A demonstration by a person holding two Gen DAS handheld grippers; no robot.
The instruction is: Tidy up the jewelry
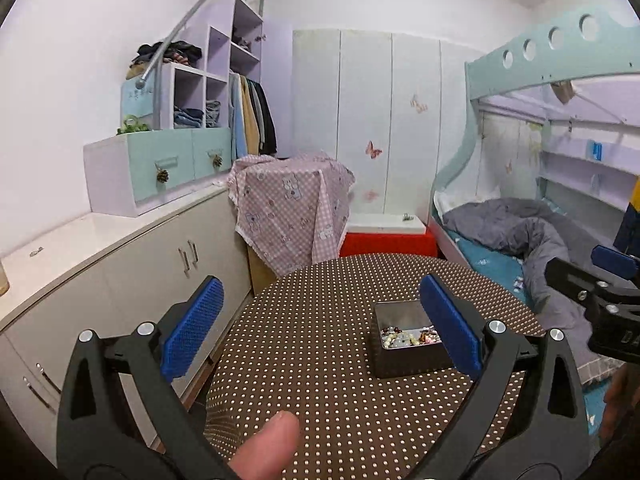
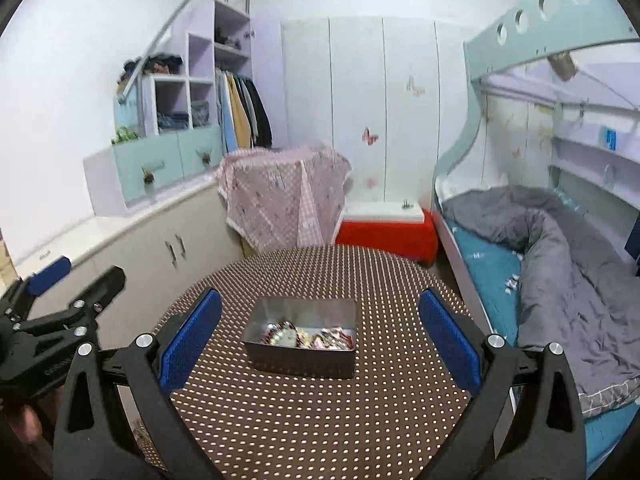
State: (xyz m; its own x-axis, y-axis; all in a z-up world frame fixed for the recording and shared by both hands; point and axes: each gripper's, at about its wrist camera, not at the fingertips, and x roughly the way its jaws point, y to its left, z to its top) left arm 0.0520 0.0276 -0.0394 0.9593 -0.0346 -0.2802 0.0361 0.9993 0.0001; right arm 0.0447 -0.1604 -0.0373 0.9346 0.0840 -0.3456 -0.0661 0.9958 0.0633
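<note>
Jewelry (image 2: 308,336) lies heaped in our open metal tin (image 2: 301,354) near the middle of the dotted worktop (image 2: 320,420). Our left tool (image 1: 320,324) and right tool (image 2: 320,332) are both spread wide, holding nothing.

Both tongs gape wide and empty, left tongs (image 1: 320,324) and right tongs (image 2: 320,332) level above the worktop (image 2: 304,420), a fingertip (image 1: 272,444) under the left.

White walls (image 1: 60,80), white wardrobe (image 1: 364,120), mint bunk bed (image 2: 520,52), low cabinets (image 1: 120,264).
</note>
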